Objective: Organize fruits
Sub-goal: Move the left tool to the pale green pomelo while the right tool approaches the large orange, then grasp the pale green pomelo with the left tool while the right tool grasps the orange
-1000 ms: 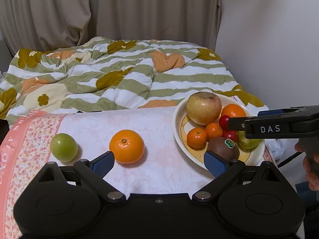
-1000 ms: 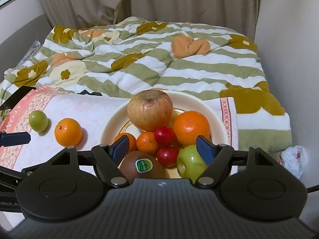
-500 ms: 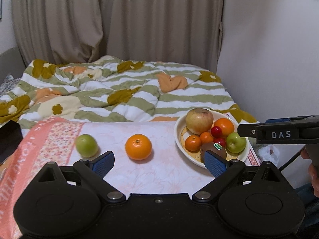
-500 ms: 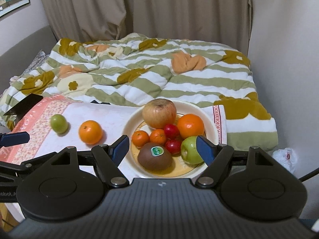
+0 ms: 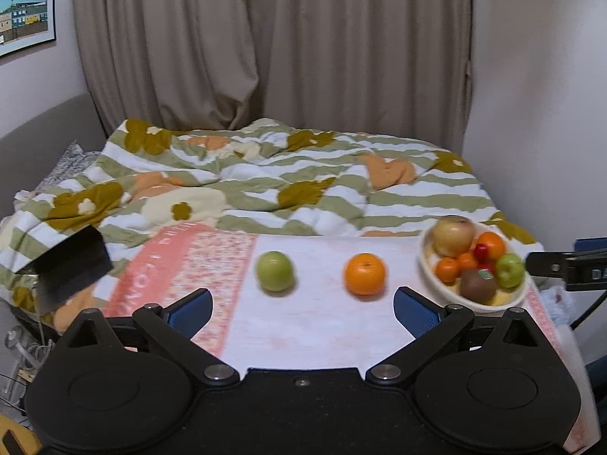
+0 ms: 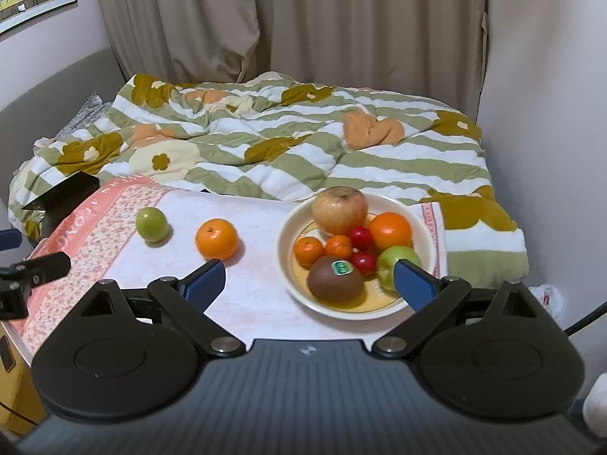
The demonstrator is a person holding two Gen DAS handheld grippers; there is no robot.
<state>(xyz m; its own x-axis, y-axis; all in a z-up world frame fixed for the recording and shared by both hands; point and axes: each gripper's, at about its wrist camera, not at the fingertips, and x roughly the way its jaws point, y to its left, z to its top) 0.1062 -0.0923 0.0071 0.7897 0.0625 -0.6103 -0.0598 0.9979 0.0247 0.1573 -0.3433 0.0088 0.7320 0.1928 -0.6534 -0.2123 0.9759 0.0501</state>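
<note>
Mostly done: bowl point(image 6: 426, 227) holds apples, oranges, kiwi. Left at nine o'clock of it: orange point(image 6: 216, 239), green apple point(image 6: 152, 224). Left gripper point(image 5: 302, 308) and right gripper point(image 6: 308, 283) just spreading wide, grasping nothing.

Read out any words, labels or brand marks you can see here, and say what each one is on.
"DA", cut off at the frame edge: on the right gripper, in the left wrist view.
Sticker on the kiwi: green, print too small to read.
Lettering on the pink cloth border: too blurred to read.

Glossy ceramic bowl point(image 6: 425, 227), matt cloth table cover point(image 6: 258, 295), fuzzy kiwi point(image 6: 330, 284)
</note>
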